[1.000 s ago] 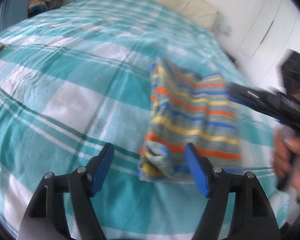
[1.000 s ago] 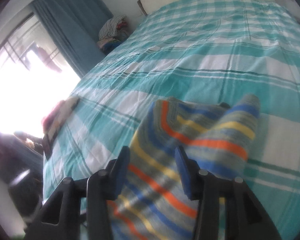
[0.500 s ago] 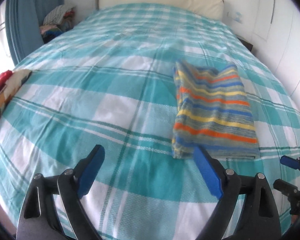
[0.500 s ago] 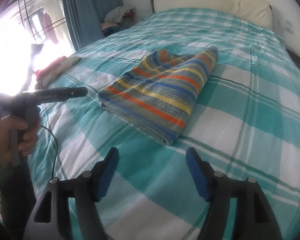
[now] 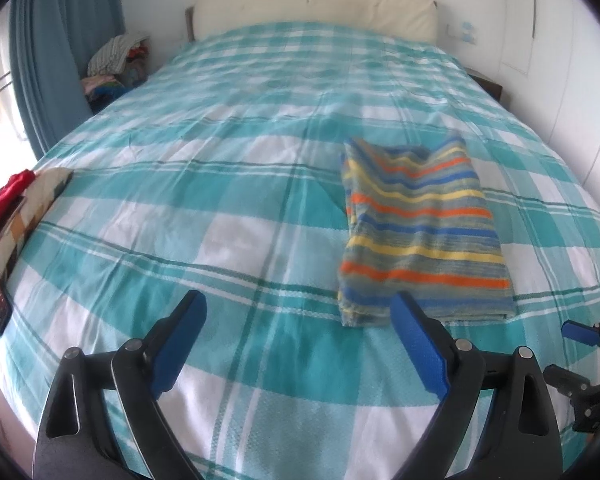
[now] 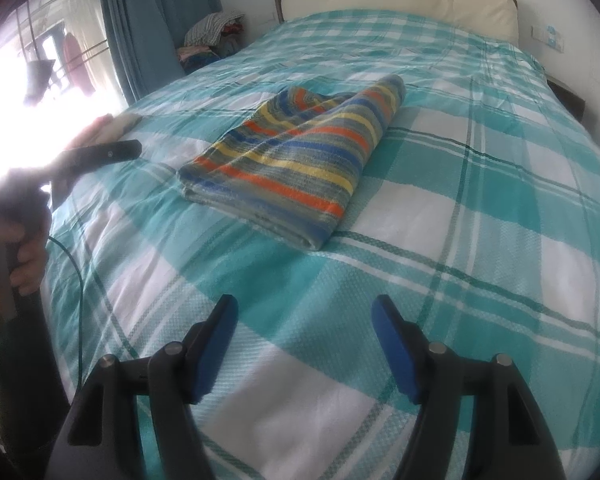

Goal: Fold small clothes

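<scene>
**Folded striped garment at rest on bed; both grippers empty**

The large bed with the teal-and-white checked cotton cover (image 5: 236,208) filled most of both views, a cream padded headboard (image 5: 312,4) at its far end. On the cover, right of centre in the left wrist view, lay the small knitted garment striped in grey, orange, yellow and blue (image 5: 420,224), folded into a neat layered rectangle. Its far edge dipped between two raised corners. A flat patterned item with red cloth on it (image 5: 16,204) sat at the bed's left edge, well apart.

The left gripper (image 5: 300,344) hovered above the cover near the garment's near edge, jaws spread wide, nothing between them. The right gripper (image 6: 304,344) likewise stood wide open and empty, well short of the garment.

Judgement: the garment appeared light, soft and limp, not fragile; its layers would likely slide apart if lifted by one corner. The thick folded edge nearest the left gripper looked the soundest hold, pinching all layers together
</scene>
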`<state>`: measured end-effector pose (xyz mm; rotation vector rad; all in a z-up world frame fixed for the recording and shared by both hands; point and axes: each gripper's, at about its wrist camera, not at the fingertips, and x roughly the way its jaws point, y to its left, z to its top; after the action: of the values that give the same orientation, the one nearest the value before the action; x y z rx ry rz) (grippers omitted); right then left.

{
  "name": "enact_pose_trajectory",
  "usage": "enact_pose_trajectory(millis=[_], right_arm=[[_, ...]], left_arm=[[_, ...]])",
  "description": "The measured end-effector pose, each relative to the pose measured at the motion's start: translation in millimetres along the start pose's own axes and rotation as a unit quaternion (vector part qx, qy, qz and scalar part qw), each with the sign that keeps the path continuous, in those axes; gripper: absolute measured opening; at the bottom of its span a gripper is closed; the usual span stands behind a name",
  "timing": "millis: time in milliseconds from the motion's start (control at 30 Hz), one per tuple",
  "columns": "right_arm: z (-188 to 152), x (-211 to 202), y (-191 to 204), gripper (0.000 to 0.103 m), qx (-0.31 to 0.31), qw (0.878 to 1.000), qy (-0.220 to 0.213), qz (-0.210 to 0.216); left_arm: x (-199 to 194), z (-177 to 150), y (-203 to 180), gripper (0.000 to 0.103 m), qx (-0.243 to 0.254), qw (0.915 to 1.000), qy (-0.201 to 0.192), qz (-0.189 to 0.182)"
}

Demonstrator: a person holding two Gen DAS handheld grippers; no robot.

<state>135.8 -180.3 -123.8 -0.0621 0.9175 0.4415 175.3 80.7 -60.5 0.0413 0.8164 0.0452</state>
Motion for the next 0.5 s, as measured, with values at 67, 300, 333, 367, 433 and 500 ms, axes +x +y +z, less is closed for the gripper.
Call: enact_pose_trajectory(millis=[67, 300, 333, 367, 433, 500], right_arm=[[1, 4, -4, 0.069, 0.008, 1.0, 0.001, 0.001], [35, 18, -44, 0.076, 0.092, 0.996, -0.012, 0.014], [43, 20, -53, 0.077, 0.111, 0.993, -0.017, 0.02], [52, 24, -62, 0.078, 0.131, 0.991, -0.021, 0.028], [70, 35, -78, 0.078, 0.168, 0.984, -0.026, 0.046], [89, 53, -91, 0.078, 0.196, 0.979, -0.023, 0.06]], left_arm=[[7, 3, 0, 0.095, 0.005, 1.0, 0.003, -0.003], [72, 42, 25, 0.097, -0.056, 0.9857, 0.056, -0.149], [83, 47, 24, 0.097, -0.061, 0.9816, 0.066, -0.168], [94, 53, 21, 0.097, -0.062, 0.978, 0.075, -0.184], [115, 63, 10, 0.097, -0.054, 0.9727, 0.093, -0.206], [134, 70, -2, 0.097, -0.044, 0.9714, 0.106, -0.207]])
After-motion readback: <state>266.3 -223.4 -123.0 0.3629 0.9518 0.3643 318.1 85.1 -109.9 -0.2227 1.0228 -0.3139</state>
